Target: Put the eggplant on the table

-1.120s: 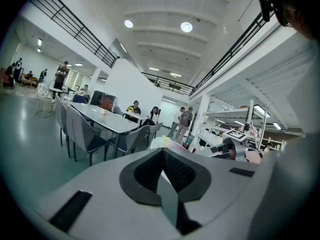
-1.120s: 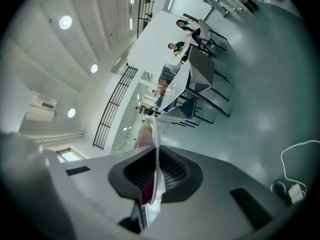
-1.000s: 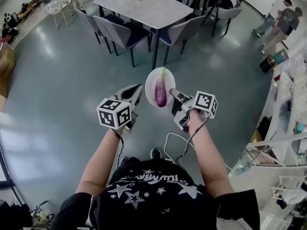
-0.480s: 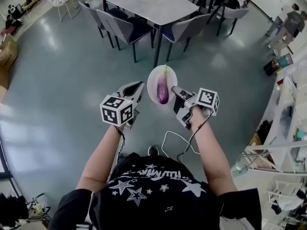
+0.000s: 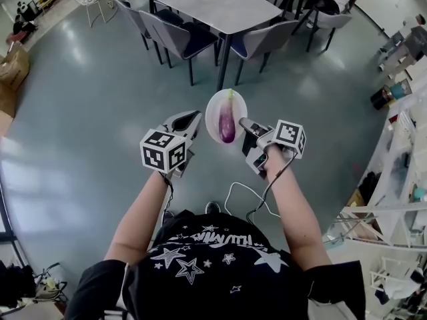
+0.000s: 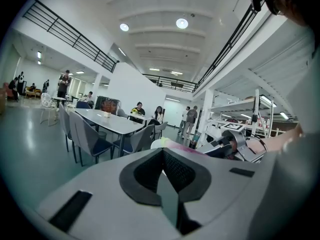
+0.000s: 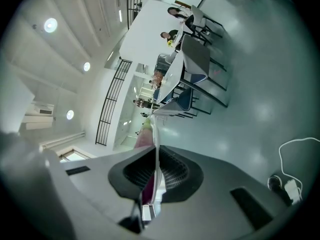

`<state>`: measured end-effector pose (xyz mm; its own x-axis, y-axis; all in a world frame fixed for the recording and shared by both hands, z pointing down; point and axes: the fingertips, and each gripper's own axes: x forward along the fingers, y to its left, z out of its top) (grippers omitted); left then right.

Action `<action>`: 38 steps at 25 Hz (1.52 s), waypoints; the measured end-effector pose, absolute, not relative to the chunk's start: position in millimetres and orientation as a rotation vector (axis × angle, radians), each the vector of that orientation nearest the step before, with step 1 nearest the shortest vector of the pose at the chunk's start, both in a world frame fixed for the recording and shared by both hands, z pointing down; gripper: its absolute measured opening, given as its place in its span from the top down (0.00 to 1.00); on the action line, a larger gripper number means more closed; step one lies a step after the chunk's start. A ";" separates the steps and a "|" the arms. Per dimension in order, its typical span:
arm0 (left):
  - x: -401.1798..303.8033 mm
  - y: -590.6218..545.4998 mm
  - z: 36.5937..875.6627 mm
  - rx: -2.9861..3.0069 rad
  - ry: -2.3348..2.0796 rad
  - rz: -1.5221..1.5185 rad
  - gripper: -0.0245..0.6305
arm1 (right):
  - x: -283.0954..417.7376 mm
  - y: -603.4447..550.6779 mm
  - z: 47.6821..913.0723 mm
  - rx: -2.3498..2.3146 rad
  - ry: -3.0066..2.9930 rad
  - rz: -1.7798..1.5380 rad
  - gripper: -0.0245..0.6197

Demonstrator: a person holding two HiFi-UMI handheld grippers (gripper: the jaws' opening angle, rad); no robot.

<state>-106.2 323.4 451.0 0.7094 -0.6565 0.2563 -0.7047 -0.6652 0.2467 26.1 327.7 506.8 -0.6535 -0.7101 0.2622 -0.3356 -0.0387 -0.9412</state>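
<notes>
head view — eggplant (image 5: pixel 227 123) on plate (image 5: pixel 212 116), lengthwise; green stem points away

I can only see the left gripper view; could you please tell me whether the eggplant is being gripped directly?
Observer: No. The right gripper is clamped on the rim of a white plate, and the eggplant lies on that plate.
Operator: Thank you. Is the plate above the table?
Observer: No. In the head view it hangs over bare floor; the grey table is ahead, beyond the chairs on its near side.
Operator: Does my left gripper touch the plate?
Observer: The left gripper has its tip beside the plate's left rim; I cannot tell whether they touch.
</notes>
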 end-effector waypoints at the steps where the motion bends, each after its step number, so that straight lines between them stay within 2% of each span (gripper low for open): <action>1: -105.3 323.9 450.7 2.590 -1.068 0.208 0.95 | 26.2 327.7 505.7 -1.105 1.942 -1.742 0.92; 26: -98.6 311.4 464.7 2.532 -1.172 0.189 0.95 | 41.7 308.8 517.1 -1.074 1.982 -1.741 0.92; 38: -87.3 244.7 460.3 2.554 -1.106 0.179 0.95 | 45.8 249.5 514.1 -1.100 1.922 -1.725 0.92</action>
